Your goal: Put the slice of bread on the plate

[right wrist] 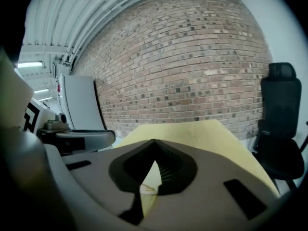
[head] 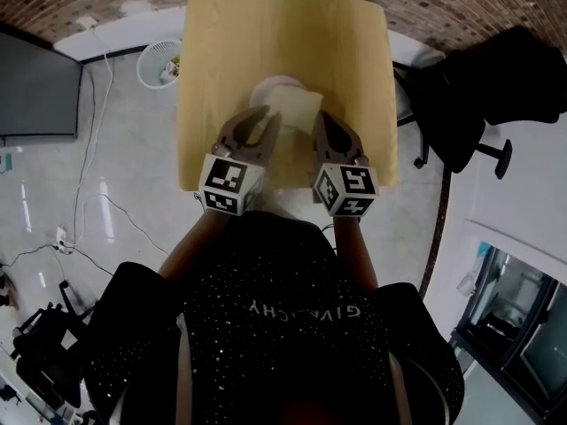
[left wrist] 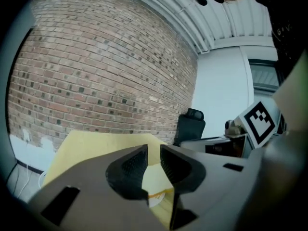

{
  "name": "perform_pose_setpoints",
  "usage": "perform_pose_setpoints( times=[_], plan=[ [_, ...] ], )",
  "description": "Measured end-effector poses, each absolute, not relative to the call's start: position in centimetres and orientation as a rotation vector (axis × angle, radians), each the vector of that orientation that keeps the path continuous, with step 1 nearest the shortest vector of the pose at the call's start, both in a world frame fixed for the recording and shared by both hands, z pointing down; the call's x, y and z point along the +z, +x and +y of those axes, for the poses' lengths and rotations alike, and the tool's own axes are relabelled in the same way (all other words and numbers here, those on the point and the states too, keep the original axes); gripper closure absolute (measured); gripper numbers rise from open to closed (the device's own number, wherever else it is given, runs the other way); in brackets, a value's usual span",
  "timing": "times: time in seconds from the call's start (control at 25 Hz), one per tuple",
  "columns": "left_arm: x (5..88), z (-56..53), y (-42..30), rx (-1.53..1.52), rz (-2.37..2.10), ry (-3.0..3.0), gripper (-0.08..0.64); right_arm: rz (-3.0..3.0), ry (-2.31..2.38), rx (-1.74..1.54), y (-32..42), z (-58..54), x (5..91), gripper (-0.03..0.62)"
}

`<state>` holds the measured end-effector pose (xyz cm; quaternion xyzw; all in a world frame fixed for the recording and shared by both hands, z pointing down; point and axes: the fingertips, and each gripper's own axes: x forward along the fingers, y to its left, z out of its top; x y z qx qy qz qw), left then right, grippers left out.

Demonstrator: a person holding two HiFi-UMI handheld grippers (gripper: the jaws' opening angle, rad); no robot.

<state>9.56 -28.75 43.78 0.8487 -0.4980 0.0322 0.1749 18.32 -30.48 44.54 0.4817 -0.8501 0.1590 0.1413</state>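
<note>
— Two grippers, low over the wooden table (head: pixel 266 25). Left gripper (head: pixel 264 118): jaws parted by a narrow gap, gripping nothing.

— Right gripper (head: pixel 322 119)?

— Closed, tips meeting, nothing pinched between.

— Slice of bread (head: pixel 299 109)?

— Resting on the white plate (head: pixel 270 85), just ahead of both grippers, reaching past the near right rim. Near edge partly covered by the jaws in the head view. Below the jaws in each gripper view, only a pale sliver with a brownish line; bread or plate, hard to say.

— Further out?

— Brick wall (left wrist: pixel 96 71) behind, black office chair (head: pixel 478 96) at the right, white wastebasket (head: pixel 159 62) at the left, contents unclear.
</note>
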Motion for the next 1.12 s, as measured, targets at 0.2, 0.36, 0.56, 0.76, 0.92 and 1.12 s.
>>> perform_pose_setpoints(
  times=[0.2, 0.36, 0.56, 0.76, 0.92, 1.12],
  plan=[
    [42.2, -28.8, 11.0, 0.112, -1.404, 2.48, 0.472, -2.541, 1.402, 0.469, 18.1, -29.3, 43.1, 0.58],
    [41.6, -28.7, 11.5, 0.128, -1.397, 2.518, 0.472, -2.564, 1.433, 0.462, 18.3, -28.4, 42.5, 0.58],
    [41.4, -28.7, 11.5, 0.131, -1.404, 2.538, 0.491, -2.579, 1.45, 0.433, 18.4, -28.4, 42.1, 0.58],
    [40.9, -28.8, 12.1, 0.121, -1.41, 2.553, 0.534, -2.554, 1.462, 0.385, 18.8, -28.5, 41.6, 0.58],
    [41.0, -28.7, 11.9, 0.124, -1.425, 2.541, 0.549, -2.553, 1.471, 0.4, 18.9, -28.2, 41.7, 0.581],
    [41.5, -28.4, 11.6, 0.135, -1.429, 2.52, 0.549, -2.547, 1.498, 0.435, 19.5, -28.1, 42.0, 0.581]
  ],
)
